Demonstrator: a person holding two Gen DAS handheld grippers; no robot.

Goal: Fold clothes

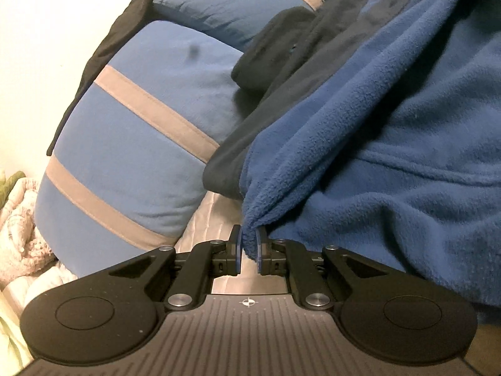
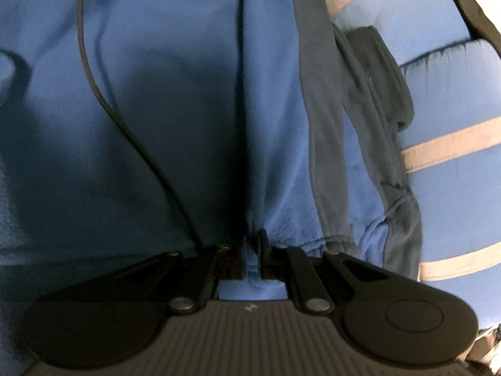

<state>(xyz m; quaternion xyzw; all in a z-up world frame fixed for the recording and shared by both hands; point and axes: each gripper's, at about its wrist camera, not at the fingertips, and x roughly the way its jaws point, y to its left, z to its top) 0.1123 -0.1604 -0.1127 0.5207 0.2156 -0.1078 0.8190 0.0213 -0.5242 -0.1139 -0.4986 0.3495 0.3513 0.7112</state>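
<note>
A blue fleece garment (image 1: pixel 391 131) with dark grey trim (image 1: pixel 250 138) fills the right half of the left wrist view. My left gripper (image 1: pixel 249 244) is shut on a pinched corner of its blue fabric. In the right wrist view the same blue fleece garment (image 2: pixel 156 94) spreads across the left and middle, its grey trim (image 2: pixel 316 109) running down the right side. My right gripper (image 2: pixel 252 250) is shut on a fold of the fleece near a gathered seam. A thin dark cord (image 2: pixel 125 131) crosses the fleece.
Blue pillows (image 1: pixel 134 119) with grey stripes lie left of the garment, and they show as blue pillows (image 2: pixel 454 100) at the right of the right wrist view. A pale sheet (image 1: pixel 216 219) shows beneath. Pink and white bedding (image 1: pixel 22 219) bunches at the far left.
</note>
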